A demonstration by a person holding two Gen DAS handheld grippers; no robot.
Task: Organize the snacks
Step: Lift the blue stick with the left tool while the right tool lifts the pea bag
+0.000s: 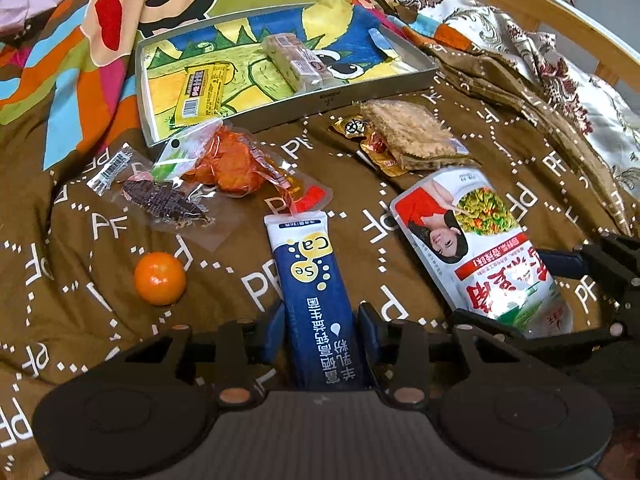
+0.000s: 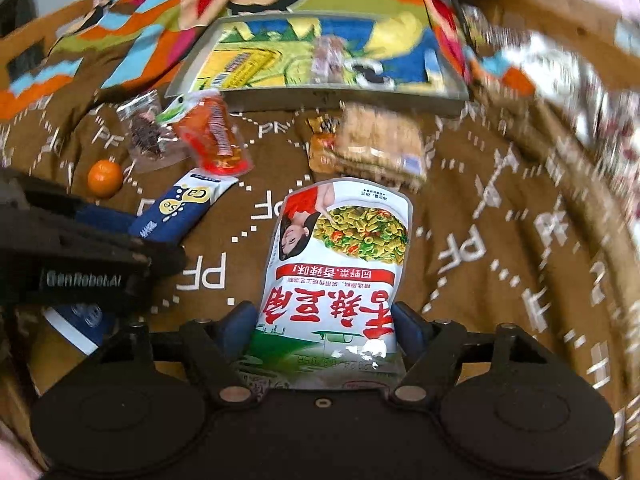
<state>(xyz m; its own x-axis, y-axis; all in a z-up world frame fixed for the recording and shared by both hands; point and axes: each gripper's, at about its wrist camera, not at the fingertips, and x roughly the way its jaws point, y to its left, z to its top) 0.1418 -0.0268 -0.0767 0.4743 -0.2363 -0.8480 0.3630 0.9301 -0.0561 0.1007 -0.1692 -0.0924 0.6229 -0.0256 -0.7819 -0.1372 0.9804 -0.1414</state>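
Bed w/ a brown blanket (image 1: 224, 312) printed all over w/ white "PF" letters and dotted lines; a striped cartoon quilt (image 1: 80, 32) bunched at upper left of the left wrist view, floral fabric (image 1: 540, 64) and a wooden bed rail (image 1: 560, 12) at upper right.

One shallow metal tray (image 1: 320, 98), rectangular, cartoon picture on its floor, sits top centre. Two snacks in it: a yellow wrapped bar (image 1: 200, 92) at left and a pale clear-wrapped block (image 1: 296, 60) at centre.

On the blanket below the tray, seven things. One small orange (image 1: 160, 278), round and glossy, lower left. One clear vacuum pouch w/ a dark ridged piece (image 1: 164, 202). One clear pouch of orange-red pieces (image 1: 232, 164), just beside it, edges overlapping. One small gold-and-red sachet (image 1: 368, 140) touching one bag of pale square crackers (image 1: 412, 136), centre right. One long blue-and-white packet (image 1: 316, 292) marked "Ca" and "Se", narrow and flat. One white glossy pouch (image 2: 336, 264) w/ red characters and a photo of green-yellow noodles, wider, crinkly.

Left gripper (image 1: 322, 328): blue-padded fingers (image 1: 274, 330) clamped on the near end of the blue-and-white packet, bottom centre. Right gripper (image 2: 324, 328): fingers (image 2: 240, 324) sit either side of the white pouch's near end, against its edges; can't tell if they're really squeezing it. Right wrist view is blurred toward its right side.
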